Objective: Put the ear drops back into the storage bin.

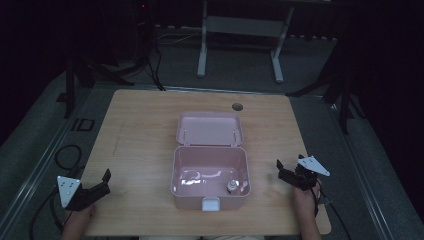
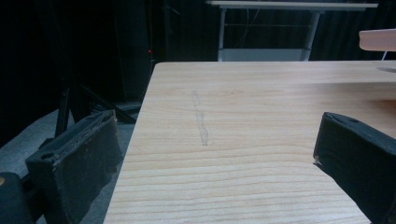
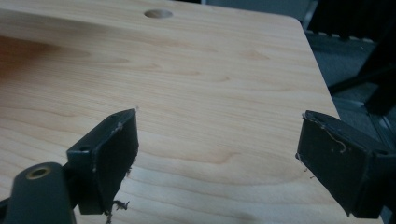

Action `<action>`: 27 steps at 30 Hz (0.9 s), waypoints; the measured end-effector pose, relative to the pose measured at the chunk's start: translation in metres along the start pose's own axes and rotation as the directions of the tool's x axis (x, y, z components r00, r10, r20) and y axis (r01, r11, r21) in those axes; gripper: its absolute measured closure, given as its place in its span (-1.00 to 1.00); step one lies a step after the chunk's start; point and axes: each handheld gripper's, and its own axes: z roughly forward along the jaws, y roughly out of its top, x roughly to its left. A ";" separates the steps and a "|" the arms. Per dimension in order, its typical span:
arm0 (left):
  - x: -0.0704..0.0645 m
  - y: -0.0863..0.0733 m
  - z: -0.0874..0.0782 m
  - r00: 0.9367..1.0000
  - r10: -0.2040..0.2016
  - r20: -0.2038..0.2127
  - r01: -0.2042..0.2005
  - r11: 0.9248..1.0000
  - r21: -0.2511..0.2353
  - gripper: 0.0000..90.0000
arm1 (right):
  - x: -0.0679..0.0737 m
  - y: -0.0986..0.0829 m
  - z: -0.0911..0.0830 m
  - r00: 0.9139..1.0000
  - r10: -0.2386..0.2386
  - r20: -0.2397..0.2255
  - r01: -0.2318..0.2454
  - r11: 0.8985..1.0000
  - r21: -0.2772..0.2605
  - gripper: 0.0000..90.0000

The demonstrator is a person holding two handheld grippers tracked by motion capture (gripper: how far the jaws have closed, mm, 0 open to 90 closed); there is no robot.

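Forearms enter the high view from the bottom edge, each w/ a hand-held gripper. Left hand-held gripper (image 1: 102,182) sits at the near-left corner of the wooden surface (image 1: 140,130), jaws apart, nothing between them. Right hand-held gripper (image 1: 286,172) rests near the right edge, jaws also apart and empty. Between them, well apart from both, stands a pink lidded box (image 1: 210,172), lid (image 1: 210,129) swung open toward the far side. Inside, near the front right, a small round grey item (image 1: 232,186), too small to identify. A round hole (image 1: 237,106) marks the surface beyond the lid.

Left gripper view: jaws spread wide over bare wood; faint scuff line (image 2: 201,122) ahead; pink lid edge (image 2: 378,39) at upper right.

Right gripper view: jaws wide, empty; surface hole (image 3: 158,13) at top.
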 end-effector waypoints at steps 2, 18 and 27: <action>0.000 0.000 0.000 1.000 -0.001 0.001 0.001 1.000 0.001 -0.98 | 0.001 0.000 -0.002 1.000 -0.010 -0.010 0.009 0.999 -0.039 -0.75; 0.001 0.000 0.001 1.000 -0.004 0.001 0.004 1.000 0.005 -0.98 | -0.002 0.002 -0.009 0.998 0.009 -0.068 -0.015 0.997 -0.080 -0.75; 0.001 0.000 0.001 1.000 -0.004 0.002 0.004 1.000 0.005 -0.98 | -0.007 0.002 -0.010 0.998 0.032 -0.062 -0.036 0.997 -0.068 -0.75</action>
